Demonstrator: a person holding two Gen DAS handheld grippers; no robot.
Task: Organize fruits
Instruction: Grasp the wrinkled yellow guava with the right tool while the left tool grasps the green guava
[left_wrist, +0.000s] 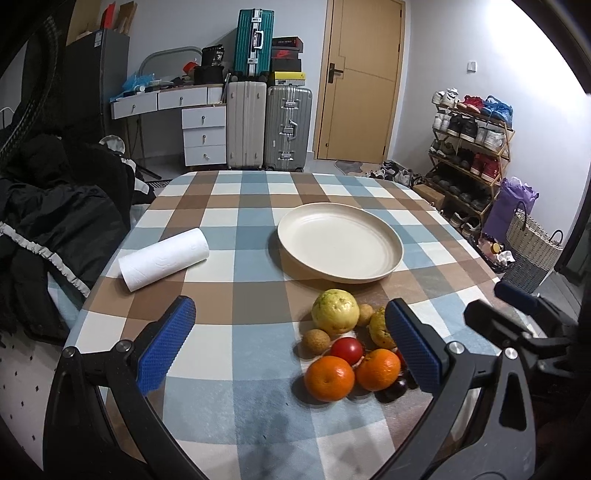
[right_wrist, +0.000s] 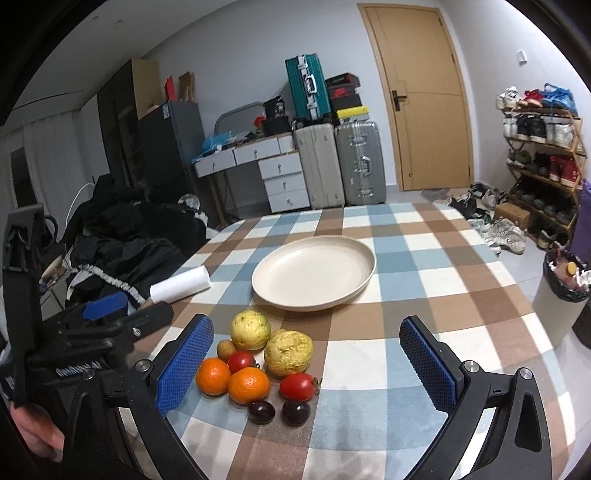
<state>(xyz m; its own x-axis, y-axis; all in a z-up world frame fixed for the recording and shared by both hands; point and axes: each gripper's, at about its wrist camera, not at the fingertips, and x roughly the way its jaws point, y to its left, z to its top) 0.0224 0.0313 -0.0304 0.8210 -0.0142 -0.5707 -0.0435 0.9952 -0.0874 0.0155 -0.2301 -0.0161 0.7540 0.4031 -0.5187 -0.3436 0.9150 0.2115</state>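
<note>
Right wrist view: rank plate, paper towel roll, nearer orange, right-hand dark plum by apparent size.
1. Plate, clearly largest.
2. Paper towel roll, though it is partly hidden and lies farther off, so its true size is unsure.
3. Nearer orange.
4. Right-hand dark plum, smallest.

Bright, sharp views (edges bowed, corners black).

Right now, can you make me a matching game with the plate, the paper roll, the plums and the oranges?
Things:
1. plate
2. paper roll
3. plums
4. oranges

Descriptions:
A. lying on its side
B. dark purple, nearest the camera
C. cream, nothing on it
D. two, side by side, touching

Pairs: 1-C, 2-A, 3-B, 4-D
</note>
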